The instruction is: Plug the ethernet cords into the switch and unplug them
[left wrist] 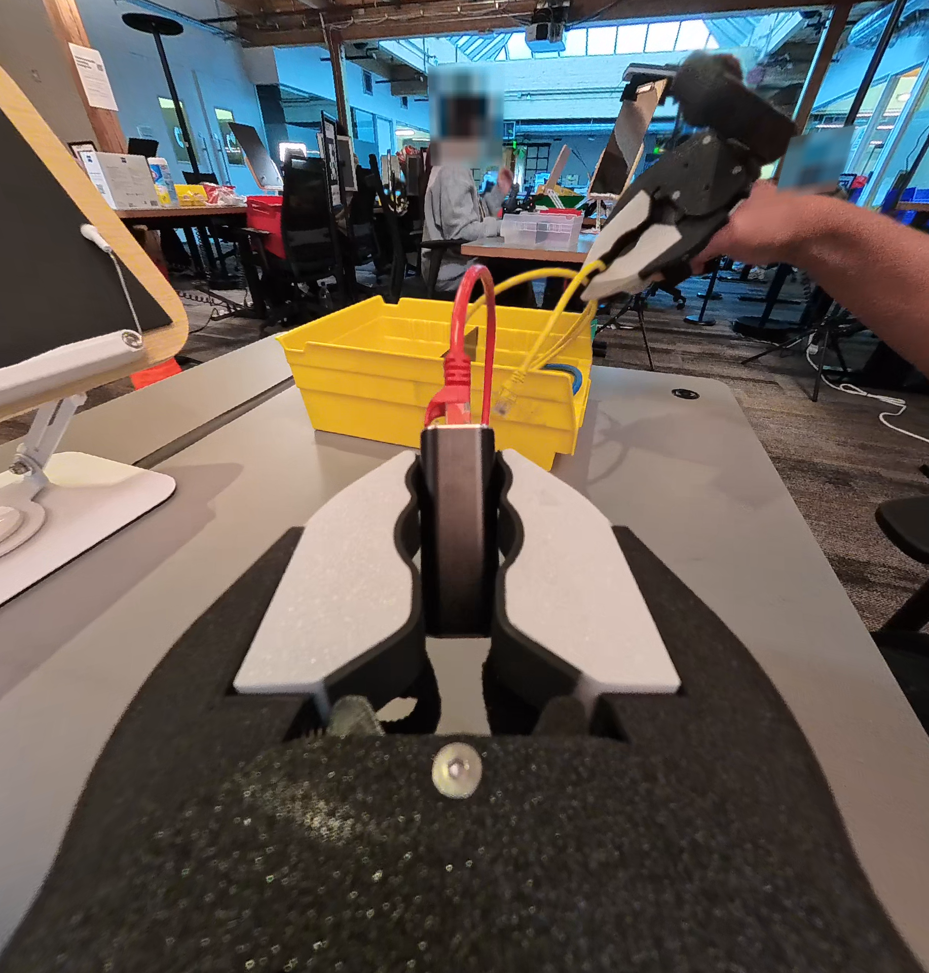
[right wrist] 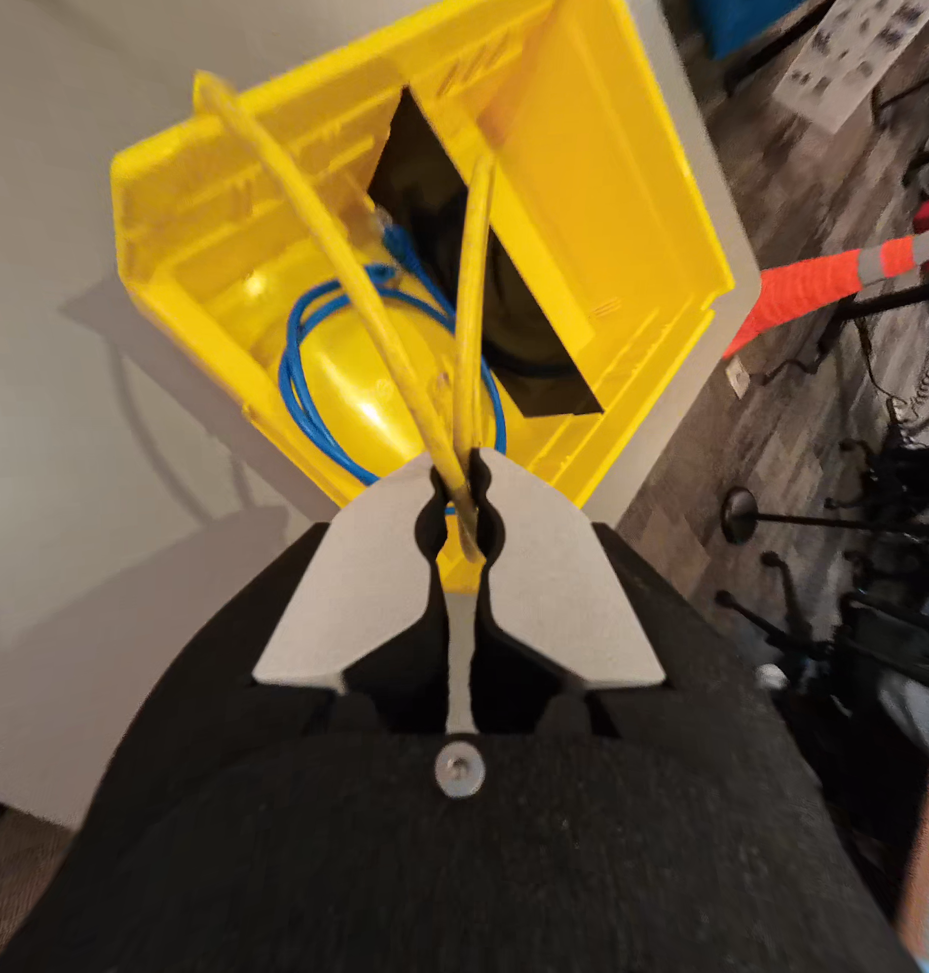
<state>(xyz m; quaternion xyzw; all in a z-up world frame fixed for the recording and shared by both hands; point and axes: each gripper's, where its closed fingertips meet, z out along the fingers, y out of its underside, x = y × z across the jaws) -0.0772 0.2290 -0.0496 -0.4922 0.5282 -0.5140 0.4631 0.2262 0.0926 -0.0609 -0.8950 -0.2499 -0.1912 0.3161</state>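
Switch [left wrist: 457, 526]: centre of left wrist view, held on edge, left claw [left wrist: 456, 505] clamped on its two sides. Red cord [left wrist: 475, 337] arches above it, both ends at the far face, apparently plugged in.

Yellow cord [left wrist: 544, 326]: doubled loop pinched in right claw [left wrist: 596, 276], upper right of that view; jaws closed on the cord. One clear plug [left wrist: 504, 403] dangles just right of the red plugs, not yet in a port.

Step in hand, judged: seat yellow plug. Grip is on the loop, far from the plug, so the tip will swing; regrip near the plug boot, line it up square to a free port, keep switch steady.

Around: yellow bin [right wrist: 636, 252] on bench [left wrist: 662, 474] behind switch, blue cord [right wrist: 299, 389] coiled inside. Red arch crowds the approach. Tablet stand [left wrist: 56, 489] far left, well apart.
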